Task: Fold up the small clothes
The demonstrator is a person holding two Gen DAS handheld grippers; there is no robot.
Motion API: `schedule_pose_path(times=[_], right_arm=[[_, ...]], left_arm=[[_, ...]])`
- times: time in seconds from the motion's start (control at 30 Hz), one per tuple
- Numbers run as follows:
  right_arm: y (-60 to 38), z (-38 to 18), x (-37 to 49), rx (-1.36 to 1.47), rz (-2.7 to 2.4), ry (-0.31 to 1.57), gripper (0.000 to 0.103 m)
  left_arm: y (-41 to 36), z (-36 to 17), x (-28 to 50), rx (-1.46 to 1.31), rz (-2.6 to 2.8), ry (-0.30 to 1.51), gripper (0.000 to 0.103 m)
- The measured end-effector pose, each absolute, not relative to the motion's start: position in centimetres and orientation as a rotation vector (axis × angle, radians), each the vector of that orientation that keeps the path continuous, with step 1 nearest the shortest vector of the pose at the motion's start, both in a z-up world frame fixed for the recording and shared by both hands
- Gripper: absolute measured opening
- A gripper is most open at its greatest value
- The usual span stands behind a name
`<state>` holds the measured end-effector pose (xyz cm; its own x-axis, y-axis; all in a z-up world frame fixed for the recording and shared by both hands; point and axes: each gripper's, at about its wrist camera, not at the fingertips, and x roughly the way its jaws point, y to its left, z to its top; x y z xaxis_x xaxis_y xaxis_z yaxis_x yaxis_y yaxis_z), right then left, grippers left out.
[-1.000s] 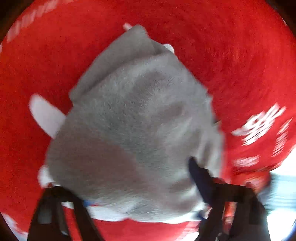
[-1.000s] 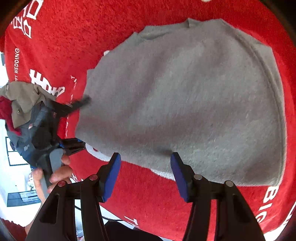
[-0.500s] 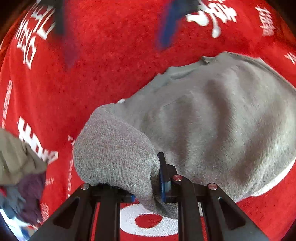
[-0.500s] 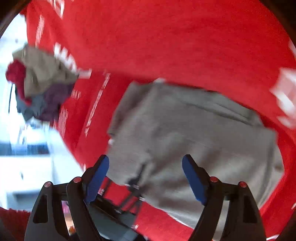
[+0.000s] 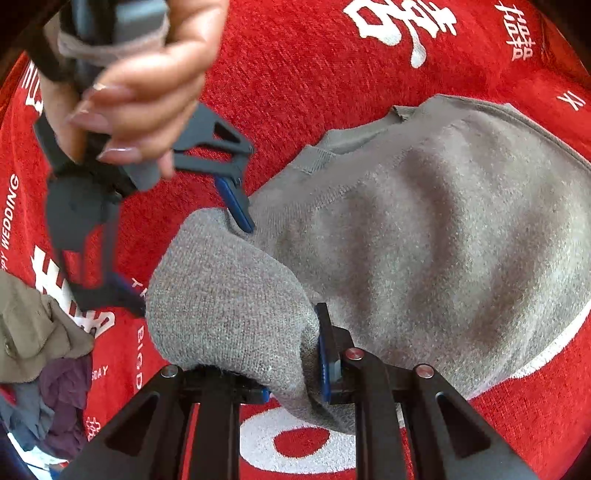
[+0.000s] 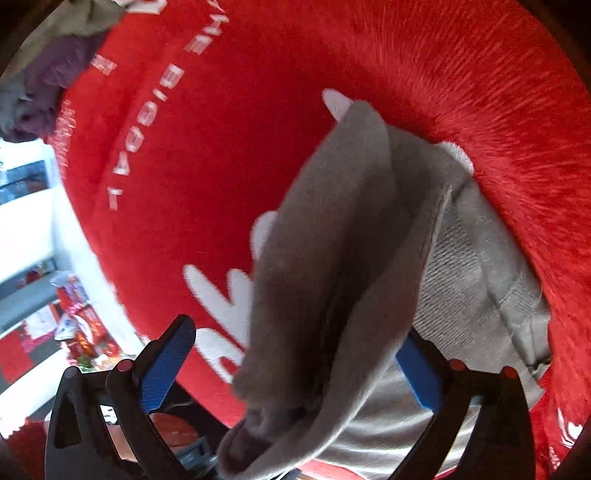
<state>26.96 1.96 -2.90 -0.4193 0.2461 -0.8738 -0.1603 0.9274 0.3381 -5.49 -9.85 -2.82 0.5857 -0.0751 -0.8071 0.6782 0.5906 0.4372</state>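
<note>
A grey knitted sweater (image 5: 424, 236) lies on the red cloth (image 5: 295, 74). My left gripper (image 5: 291, 373) is shut on a raised fold of its near left corner, and the fabric drapes over the fingers. My right gripper (image 6: 295, 365) is open, with its jaws wide apart around a lifted fold of the same sweater (image 6: 332, 277). In the left wrist view the right gripper (image 5: 192, 251), held by a hand, straddles the sweater's left edge, one blue pad (image 5: 232, 203) touching the knit.
The red cloth carries white lettering (image 5: 399, 26). A pile of other clothes (image 5: 40, 354), olive, purple and grey, lies at the left edge; it also shows in the right wrist view (image 6: 55, 62). Beyond the cloth's edge is a bright room (image 6: 33, 258).
My right gripper has come down from above the sweater onto its left edge, beside my left gripper. My left gripper, open a second ago, has shut on the corner and still holds it.
</note>
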Motion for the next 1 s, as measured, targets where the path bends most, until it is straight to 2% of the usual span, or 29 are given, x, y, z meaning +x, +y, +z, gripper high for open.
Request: schedule_pose_path(times=[0.03,0.07,0.4,0.53,0.63,0.77,1.0], right_arm=[[1.5,-3.2,26.7,0.057,0.437,1.953,0.037],[0.8,-3.2,26.5,0.056,0.399,1.945,0.019],[-11.0,6.5,20.2,0.476,0.470,1.535,0.018],[-18.1,10.5,14.5,0.603,0.434,1.319,0.018],[-24.1,11.7,9.9,0.716,0.367,1.204,0.018],[-30.1,9.6,4.0,0.814,0.231,1.170,0.018],[-35.5,-2.6,-3.4,0.936,-0.051,1.325,0.019]], left_arm=[[-9.9,-2.9,-5.6,0.836,-0.506,0.834,0.020],[-10.1,-3.0,-5.7,0.841,-0.507,0.833,0.020],[-13.2,3.1,-9.6,0.836,-0.645,0.655,0.020],[-16.8,6.5,-11.8,0.802,-0.765,0.624,0.020],[-20.2,6.7,-14.6,0.826,-0.852,0.589,0.020],[-24.7,3.7,-18.4,0.886,-0.962,0.607,0.020],[-28.3,-3.4,-22.9,1.051,-1.037,0.652,0.020]])
